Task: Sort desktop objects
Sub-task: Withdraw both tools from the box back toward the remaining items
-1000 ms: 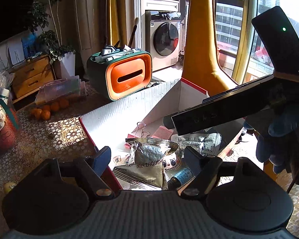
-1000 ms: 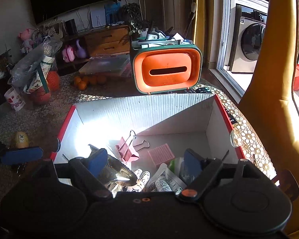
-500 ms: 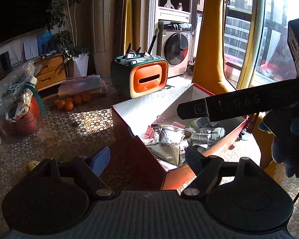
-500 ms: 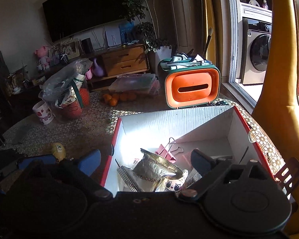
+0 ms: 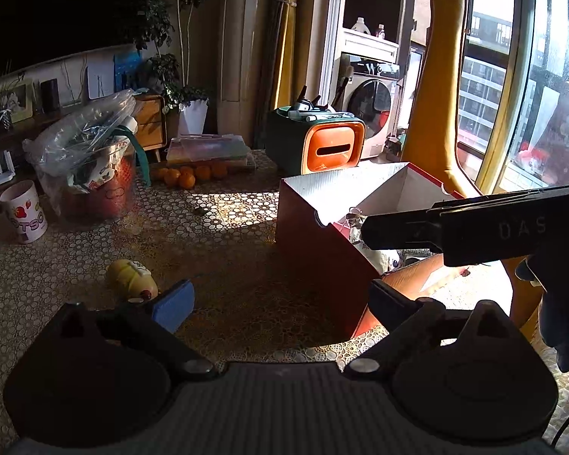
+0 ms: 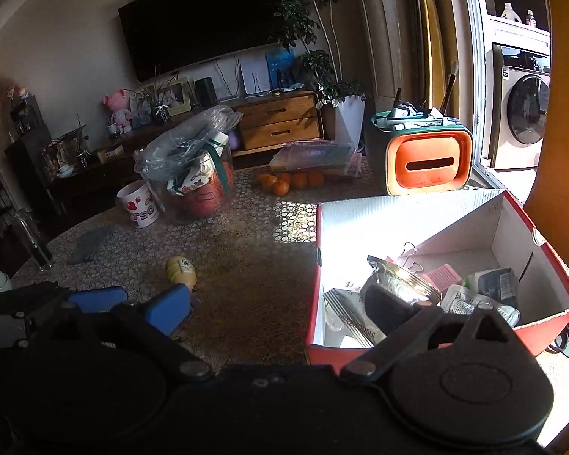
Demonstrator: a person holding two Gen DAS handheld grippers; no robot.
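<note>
A red cardboard box [image 6: 519, 208] with a white inside stands on the patterned table [image 6: 254, 265]. It holds a silver snack bag [image 6: 402, 284], a pink binder clip, a pink pad [image 6: 442, 275] and other packets. A small yellow bottle [image 6: 181, 269] lies on the table left of the box; it also shows in the left wrist view [image 5: 131, 276]. My left gripper [image 5: 280, 297] is open and empty above the table, left of the box [image 5: 315, 246]. My right gripper [image 6: 280, 303] is open and empty over the box's left wall.
An orange and green organiser [image 6: 425, 159] with pens stands behind the box. Oranges [image 6: 284, 182], a clear case, a bag-covered bucket [image 6: 197, 174] and a white mug [image 6: 138, 204] sit at the back. A grey cloth [image 6: 91, 244] and a glass [image 6: 30, 235] are at the left.
Both grippers pulled back and up from over the box and swung left. The box now sits to the right and the yellow bottle has come into view.
</note>
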